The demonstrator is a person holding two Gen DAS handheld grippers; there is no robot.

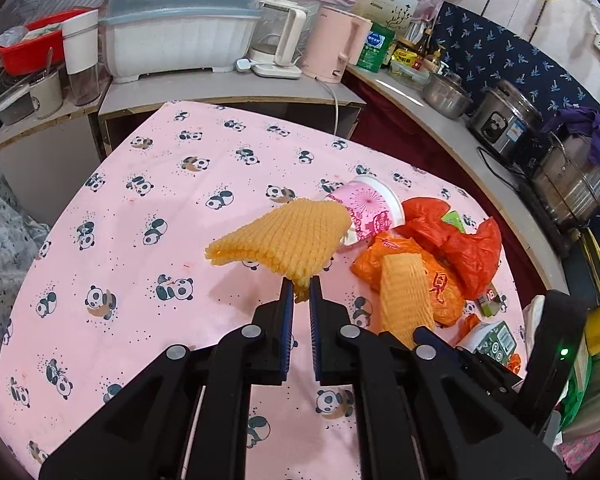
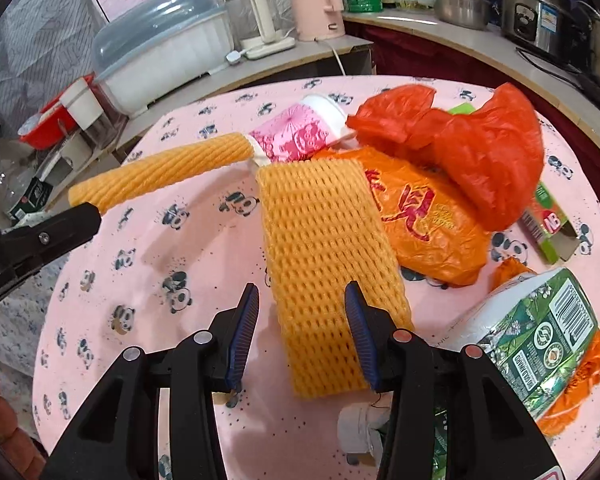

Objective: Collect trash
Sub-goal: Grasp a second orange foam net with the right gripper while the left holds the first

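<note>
Your left gripper [image 1: 299, 286] is closed tight on the corner of a yellow foam fruit net [image 1: 284, 238], pinched between the blue pads and lifted clear of the panda tablecloth [image 1: 140, 216]; in the left wrist view its long axis runs from the pads up and across toward the paper cup [image 1: 374, 210], and in the right wrist view the same net reads as a long ribbed strip slanting from your left fingers up to the cup's base. Your right gripper [image 2: 302, 322] stands about half open, and a second foam net [image 2: 324, 256] lies flat on the cloth with its near end between the fingers; whether the pads press on it you cannot tell from here, though the right one sits at its edge. That net's long axis runs away from you, toward the cup. Count two foam nets in all. The cup, one only, lies on its side with its rim toward the red bag. There are two plastic bags: one orange bag [image 2: 428, 220] with red lettering touching the second net's right edge, and one red bag [image 2: 480, 148] crumpled behind it. One green carton [image 2: 548, 220] lies at the right, and one green-and-white packet [image 2: 540, 336] sits nearest your right fingers.
</note>
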